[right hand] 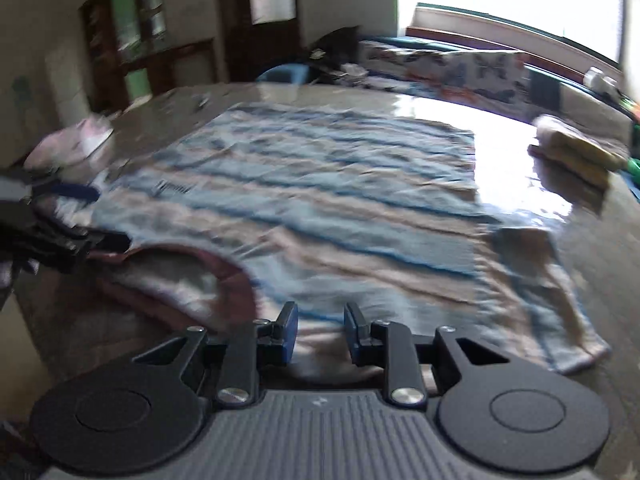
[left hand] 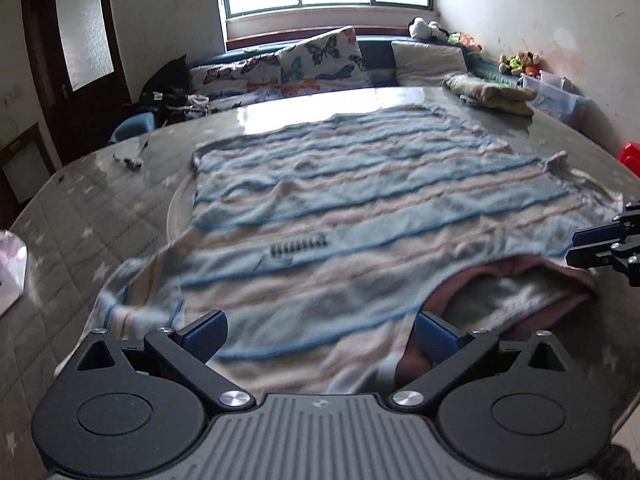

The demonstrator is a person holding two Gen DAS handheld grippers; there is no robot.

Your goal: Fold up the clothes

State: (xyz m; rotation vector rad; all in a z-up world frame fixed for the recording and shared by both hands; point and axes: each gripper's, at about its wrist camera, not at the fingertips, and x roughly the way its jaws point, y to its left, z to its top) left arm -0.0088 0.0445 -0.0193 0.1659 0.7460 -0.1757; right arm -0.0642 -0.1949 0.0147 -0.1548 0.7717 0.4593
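Clearly soft work: a striped shirt (left hand: 340, 208) lies flat on the table (left hand: 80, 208), filling mid-frame.
Light and limp (it will sag), so take it at the shoulders beside the collar (left hand: 516, 280). Left gripper (left hand: 320, 336) is spread wide and empty; right gripper (right hand: 320, 332) stands narrowly apart, pinching nothing. Blur hides the print; the near hem is cut off.

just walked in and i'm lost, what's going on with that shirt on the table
A person with a two-finger gripper in each hand is about to fold a light blue and beige striped T-shirt spread flat on the glossy grey table. Both grippers hover near its maroon collar. The left gripper has its jaws wide open, the right gripper has a narrower gap, and neither is holding any cloth. A folded yellow-green cloth sits at the far edge.
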